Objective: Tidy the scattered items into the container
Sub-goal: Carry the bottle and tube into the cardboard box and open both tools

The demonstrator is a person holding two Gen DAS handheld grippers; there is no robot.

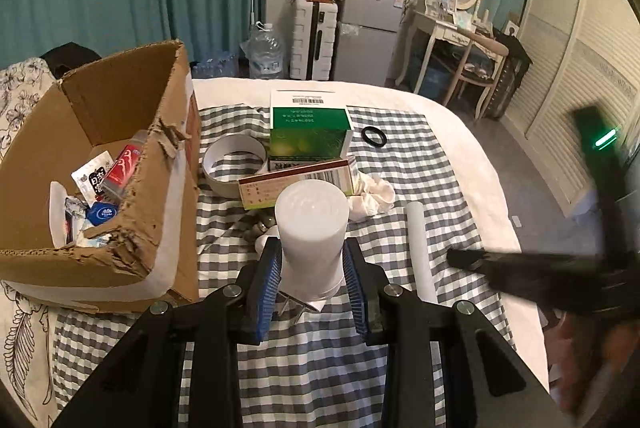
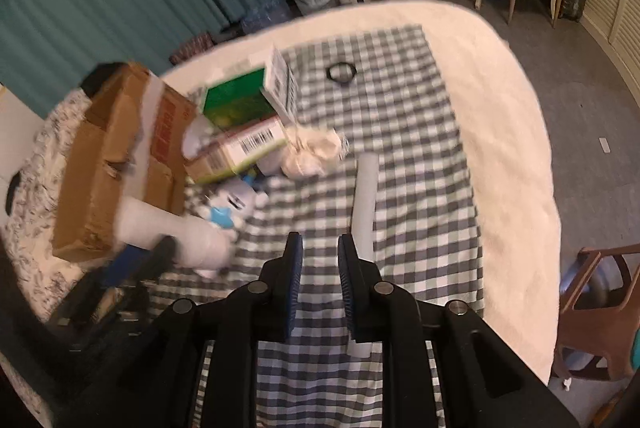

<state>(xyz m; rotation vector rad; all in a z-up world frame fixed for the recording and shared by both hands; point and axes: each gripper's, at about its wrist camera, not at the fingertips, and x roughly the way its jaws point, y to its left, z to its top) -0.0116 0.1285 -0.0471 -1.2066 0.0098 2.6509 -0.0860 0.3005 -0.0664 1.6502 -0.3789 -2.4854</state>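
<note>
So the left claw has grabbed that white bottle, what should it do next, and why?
Probably swing left and carry the white bottle over the open cardboard box, then let go. The left gripper is shut on the bottle, which looks lifted off the checked cloth, and the box beside it already holds small packets.

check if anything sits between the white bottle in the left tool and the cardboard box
Nothing visible blocks it. The white bottle is clamped in the left tool, and the cardboard box stands just to its left, open-topped; only its torn near wall must be cleared.
</note>
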